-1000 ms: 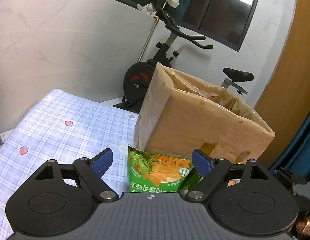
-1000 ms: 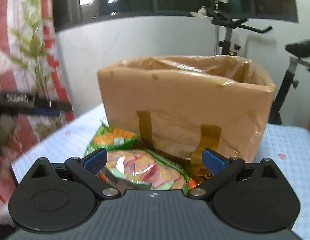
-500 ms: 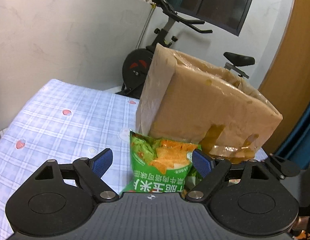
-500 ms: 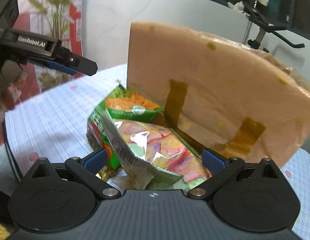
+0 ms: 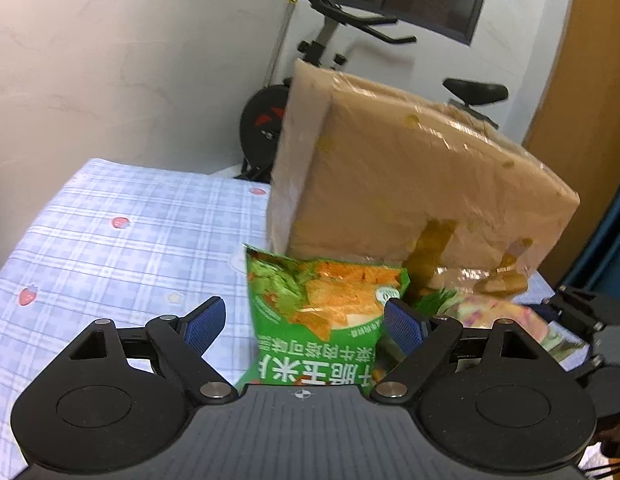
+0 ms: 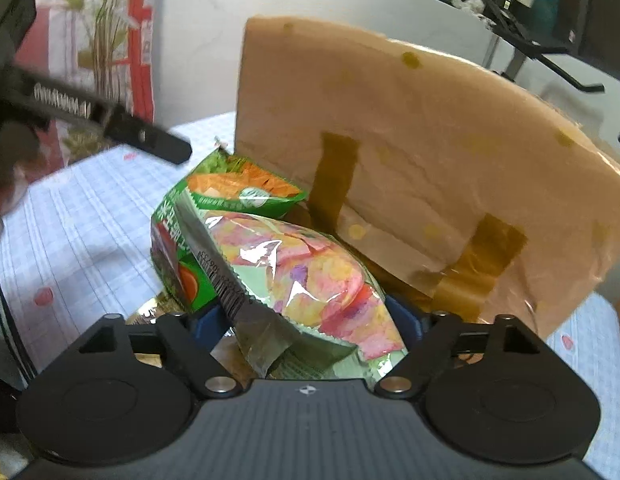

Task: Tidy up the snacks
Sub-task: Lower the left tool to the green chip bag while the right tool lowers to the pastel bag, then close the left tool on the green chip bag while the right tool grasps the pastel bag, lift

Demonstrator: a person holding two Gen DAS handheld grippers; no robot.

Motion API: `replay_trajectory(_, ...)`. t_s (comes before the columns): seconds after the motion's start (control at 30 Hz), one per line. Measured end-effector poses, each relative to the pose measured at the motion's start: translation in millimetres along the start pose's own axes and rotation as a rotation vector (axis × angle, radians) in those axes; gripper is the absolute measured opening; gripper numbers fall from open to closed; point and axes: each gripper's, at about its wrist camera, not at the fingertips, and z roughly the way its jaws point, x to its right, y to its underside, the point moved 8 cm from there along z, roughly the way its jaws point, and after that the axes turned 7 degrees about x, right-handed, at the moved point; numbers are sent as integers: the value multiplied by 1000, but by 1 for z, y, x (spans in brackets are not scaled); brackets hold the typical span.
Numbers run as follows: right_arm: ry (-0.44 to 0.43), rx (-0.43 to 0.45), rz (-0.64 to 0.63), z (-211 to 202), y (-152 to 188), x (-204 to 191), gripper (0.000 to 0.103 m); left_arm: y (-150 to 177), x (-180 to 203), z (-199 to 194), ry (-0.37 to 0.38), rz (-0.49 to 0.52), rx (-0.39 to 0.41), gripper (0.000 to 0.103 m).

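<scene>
The left gripper (image 5: 304, 322) gapes around the green bag (image 5: 317, 312). The right gripper (image 6: 306, 320) seems clamped on the pink bag (image 6: 306, 276) (pads hidden), box (image 6: 409, 152) at twelve o'clock.

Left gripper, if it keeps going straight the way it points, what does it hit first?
Most likely the green chip bag, already between the open left gripper's fingers; the cardboard box stands just behind it. Depth is hard to judge.

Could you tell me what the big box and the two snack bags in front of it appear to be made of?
The box looks like matte brown cardboard under wrinkled clear film, with darker tape strips. The pink-and-yellow snack bag seems to be glossy plastic foil: it shows sharp glare and a crimped seal. The green snack bag looks like printed plastic film with a softer sheen.
</scene>
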Motion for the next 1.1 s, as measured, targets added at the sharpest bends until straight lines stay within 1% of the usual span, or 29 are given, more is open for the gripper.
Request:
replay_trajectory(0.2, -2, 43, 161, -26, -1, 25, 77, 16, 12, 21, 5, 83, -51, 88)
replay_trajectory(0.37, -2, 69, 287, -40, 1, 46, 76, 20, 9, 34, -8, 79, -53, 89)
replay_trajectory(0.47, -5, 75, 299, -42, 0, 49, 76, 22, 10, 42, 7, 98, -62, 91)
replay_trajectory(0.6, -5, 76, 294, -40, 1, 49, 76, 28, 11, 52, 9, 127, -103, 92)
replay_trajectory(0.7, -6, 80, 297, -38, 3, 49, 76, 36, 8, 63, 8, 109, -147, 91)
replay_trajectory(0.77, -7, 82, 299, -38, 4, 49, 76, 40, 7, 67, 9, 95, -159, 90)
replay_trajectory(0.83, -7, 84, 298, -39, 4, 49, 76, 40, 5, 66, 10, 84, -148, 88)
replay_trajectory(0.87, -8, 86, 298, -39, 4, 48, 76, 39, 4, 64, 13, 80, -138, 84)
replay_trajectory(0.9, -8, 86, 297, -39, 4, 48, 76, 37, 4, 61, 19, 78, -125, 77)
replay_trajectory(1.1, -30, 107, 310, -44, 0, 49, 73, 23, 8, 25, 18, 79, -35, 75)
